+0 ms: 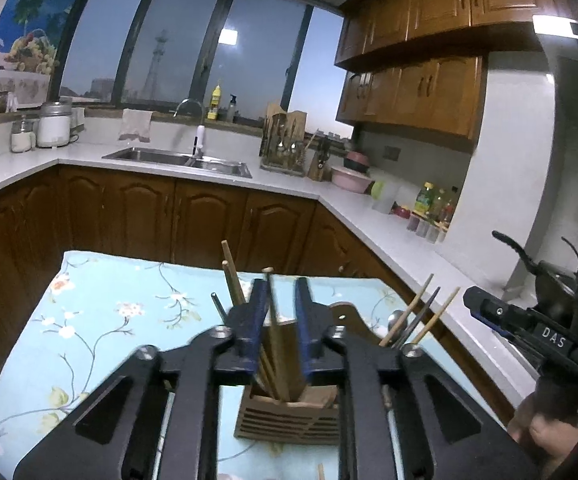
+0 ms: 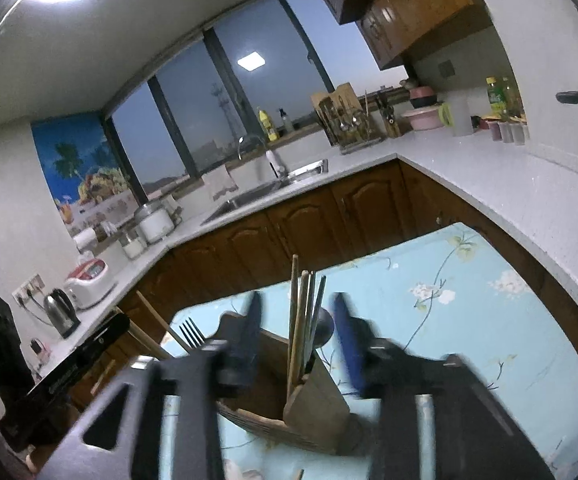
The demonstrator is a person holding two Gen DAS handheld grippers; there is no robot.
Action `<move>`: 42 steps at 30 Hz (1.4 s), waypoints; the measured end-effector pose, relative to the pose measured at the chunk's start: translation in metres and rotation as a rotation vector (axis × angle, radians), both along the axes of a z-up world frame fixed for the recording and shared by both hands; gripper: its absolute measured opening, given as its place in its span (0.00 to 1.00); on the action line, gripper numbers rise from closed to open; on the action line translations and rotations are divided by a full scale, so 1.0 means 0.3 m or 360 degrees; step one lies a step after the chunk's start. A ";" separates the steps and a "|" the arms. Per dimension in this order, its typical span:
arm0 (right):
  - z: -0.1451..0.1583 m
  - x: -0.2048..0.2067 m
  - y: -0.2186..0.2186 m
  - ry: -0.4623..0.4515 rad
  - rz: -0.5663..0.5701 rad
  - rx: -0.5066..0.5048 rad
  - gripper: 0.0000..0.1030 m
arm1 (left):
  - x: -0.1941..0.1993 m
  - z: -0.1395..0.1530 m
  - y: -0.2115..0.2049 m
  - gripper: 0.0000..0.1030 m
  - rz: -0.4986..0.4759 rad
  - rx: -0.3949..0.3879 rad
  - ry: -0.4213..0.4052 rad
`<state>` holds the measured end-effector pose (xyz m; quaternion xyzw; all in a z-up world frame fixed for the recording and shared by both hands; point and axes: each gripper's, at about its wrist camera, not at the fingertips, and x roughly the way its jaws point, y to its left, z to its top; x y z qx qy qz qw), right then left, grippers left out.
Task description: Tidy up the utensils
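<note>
Left wrist view looks down my left gripper (image 1: 281,300), whose blue fingers stand a narrow gap apart around a wooden chopstick (image 1: 269,300) rising from the wooden utensil holder (image 1: 289,416). I cannot tell whether the pads actually pinch it. I judge I am lowering or steadying it so it stands with the other sticks in that left compartment.

The holder sits on the floral cloth (image 1: 101,320), near the table's close edge, with more chopsticks (image 1: 421,316) and a spoon leaning in its right compartment.

From the right wrist view, my right gripper (image 2: 299,328) hovers wide apart above that right bundle (image 2: 305,320), gripping nothing; a fork (image 2: 192,334) pokes up at the left.

Bare cloth lies to the left and beyond the holder, giving room; the counter edge (image 1: 417,256) runs close on the right.
</note>
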<state>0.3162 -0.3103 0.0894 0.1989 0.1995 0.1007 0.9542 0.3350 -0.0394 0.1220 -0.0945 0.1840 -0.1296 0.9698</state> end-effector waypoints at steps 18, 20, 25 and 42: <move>-0.096 -0.279 0.040 -0.0006 0.0060 -0.0058 0.88 | -0.370 -0.165 0.168 0.95 0.0275 -0.0083 0.0124; -0.120 -0.325 0.054 0.0002 0.0073 -0.0090 0.88 | -0.408 -0.188 0.184 0.95 0.0277 -0.0090 0.0158; -0.173 -0.448 0.079 0.0022 0.0091 -0.0160 0.91 | -0.512 -0.233 0.210 0.95 0.0318 -0.0054 0.0191; -0.144 -0.836 0.171 -0.0486 0.0054 -0.0480 1.00 | -0.841 -0.229 0.161 1.00 0.0356 0.0139 -0.0130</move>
